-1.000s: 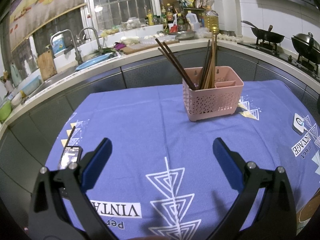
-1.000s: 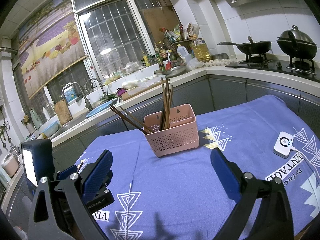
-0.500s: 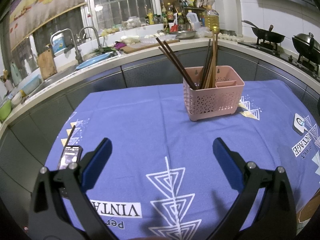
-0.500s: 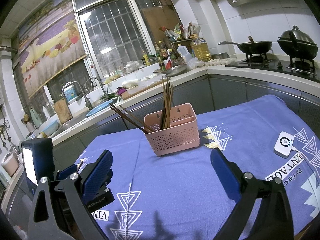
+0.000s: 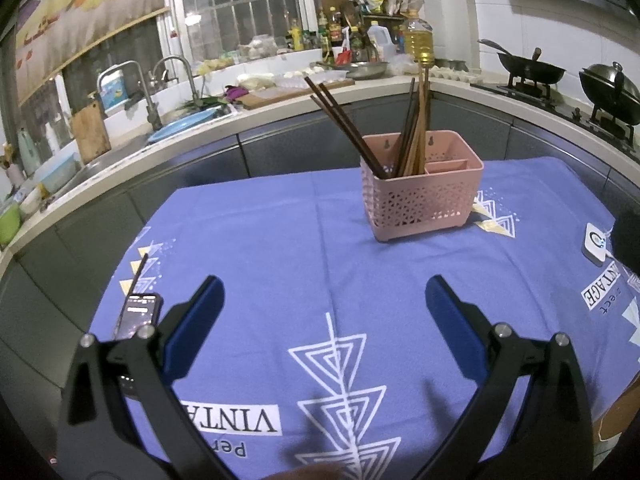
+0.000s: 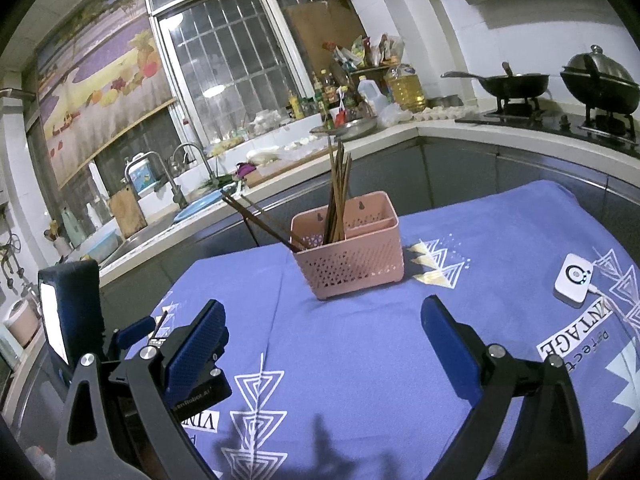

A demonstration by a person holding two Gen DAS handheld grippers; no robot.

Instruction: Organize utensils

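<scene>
left tool [image 5: 320, 304] gaping, empty | right tool [image 6: 322, 322] gaping, empty, both above blue-clothed table [image 5: 280, 248] | dark wooden chopsticks [image 5: 412, 128] upright in pink perforated plastic caddy [image 5: 422, 196], probably sorted | one loose chopstick [image 5: 134, 286] beside black phone [image 5: 138, 314], likely left to collect

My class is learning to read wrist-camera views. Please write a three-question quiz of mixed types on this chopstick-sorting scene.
1. True or false: every chopstick already stands in the pink basket.
2. Multiple choice: the left hand-held gripper is A) open and empty, B) shut on a chopstick, C) shut on the phone.
3. Fill in: beside the phone on the cloth lies one loose ____.

Key
1. False: one lies on the cloth.
2. A. The right hand-held gripper is open too.
3. chopstick
</scene>
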